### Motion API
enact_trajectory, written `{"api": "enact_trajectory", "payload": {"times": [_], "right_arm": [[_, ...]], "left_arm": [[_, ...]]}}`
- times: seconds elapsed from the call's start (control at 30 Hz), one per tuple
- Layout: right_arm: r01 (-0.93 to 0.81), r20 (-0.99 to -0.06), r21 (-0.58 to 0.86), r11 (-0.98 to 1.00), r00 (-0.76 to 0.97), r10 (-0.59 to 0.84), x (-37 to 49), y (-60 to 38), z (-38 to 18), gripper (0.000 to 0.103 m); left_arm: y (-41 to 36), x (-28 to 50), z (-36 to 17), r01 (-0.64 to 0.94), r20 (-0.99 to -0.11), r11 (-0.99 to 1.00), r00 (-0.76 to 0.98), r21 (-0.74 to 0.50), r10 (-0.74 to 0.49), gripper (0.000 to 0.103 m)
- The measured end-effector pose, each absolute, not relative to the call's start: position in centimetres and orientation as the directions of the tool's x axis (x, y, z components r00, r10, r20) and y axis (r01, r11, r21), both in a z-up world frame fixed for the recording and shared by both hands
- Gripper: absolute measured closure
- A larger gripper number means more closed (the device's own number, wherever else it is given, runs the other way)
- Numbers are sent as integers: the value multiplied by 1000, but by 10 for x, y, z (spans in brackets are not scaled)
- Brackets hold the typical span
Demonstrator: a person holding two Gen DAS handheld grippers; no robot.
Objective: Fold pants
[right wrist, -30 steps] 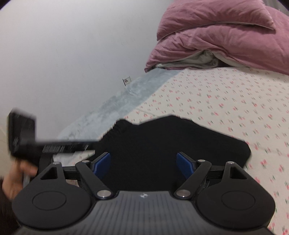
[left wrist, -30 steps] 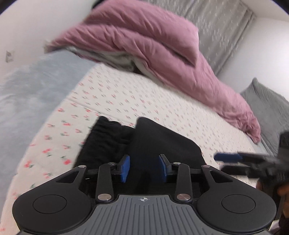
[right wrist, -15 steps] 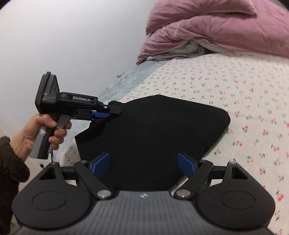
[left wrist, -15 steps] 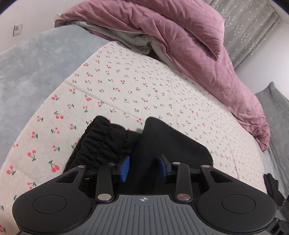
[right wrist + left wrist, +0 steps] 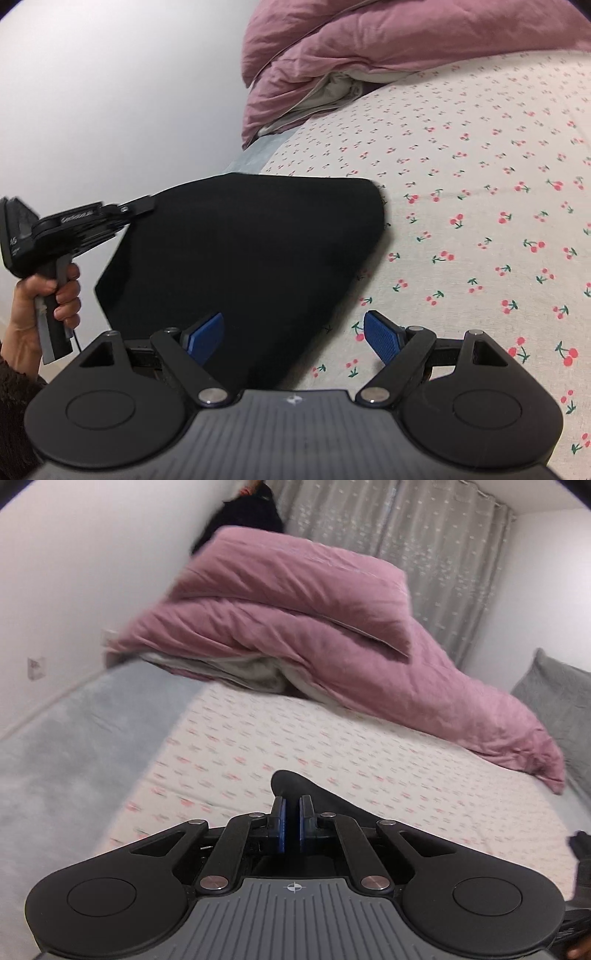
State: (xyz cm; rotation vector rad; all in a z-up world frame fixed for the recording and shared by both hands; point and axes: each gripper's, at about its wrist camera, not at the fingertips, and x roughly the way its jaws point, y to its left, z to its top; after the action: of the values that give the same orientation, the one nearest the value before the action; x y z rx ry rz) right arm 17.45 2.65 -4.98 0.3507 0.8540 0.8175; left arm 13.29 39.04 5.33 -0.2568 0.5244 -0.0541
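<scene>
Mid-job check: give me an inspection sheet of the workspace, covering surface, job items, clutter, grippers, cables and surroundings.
Surface: cherry-print bed sheet, with a pale blue fleece blanket along the wall side.
Job's things: black fabric pants, folded, one corner lifted off the sheet.
Clutter: heaped mauve quilted duvet at the far end; grey cushion at the right edge.
Grippers: left gripper shut on the pants' raised corner; right gripper open, holding nothing, over the pants' near edge.
Cables: a thin dark cord hangs below the left hand.
Surroundings: white wall, grey curtain.
</scene>
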Motion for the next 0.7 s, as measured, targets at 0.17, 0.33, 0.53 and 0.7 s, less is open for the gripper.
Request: {"api": "enact_trajectory", "payload": {"times": [0.17, 0.33, 0.53, 0.7], "right_arm": [[-462, -522, 610, 644, 377, 765, 180, 29, -59, 20], [-437, -539, 637, 635, 337, 772, 185, 39, -74, 20], [-392, -518, 697, 601, 304, 799, 194, 53, -87, 24], [-336, -479, 754, 565, 306, 822, 206, 62, -96, 36]], "left_arm": [[420, 146, 23, -135, -634, 984, 773, -119, 29, 92], [449, 138, 9, -82, -592, 940, 794, -330, -139, 46], [454, 160, -3, -47, -630, 919, 741, -391, -230, 21], [471, 176, -45, -75, -649, 833, 667, -549, -367, 21]]}}
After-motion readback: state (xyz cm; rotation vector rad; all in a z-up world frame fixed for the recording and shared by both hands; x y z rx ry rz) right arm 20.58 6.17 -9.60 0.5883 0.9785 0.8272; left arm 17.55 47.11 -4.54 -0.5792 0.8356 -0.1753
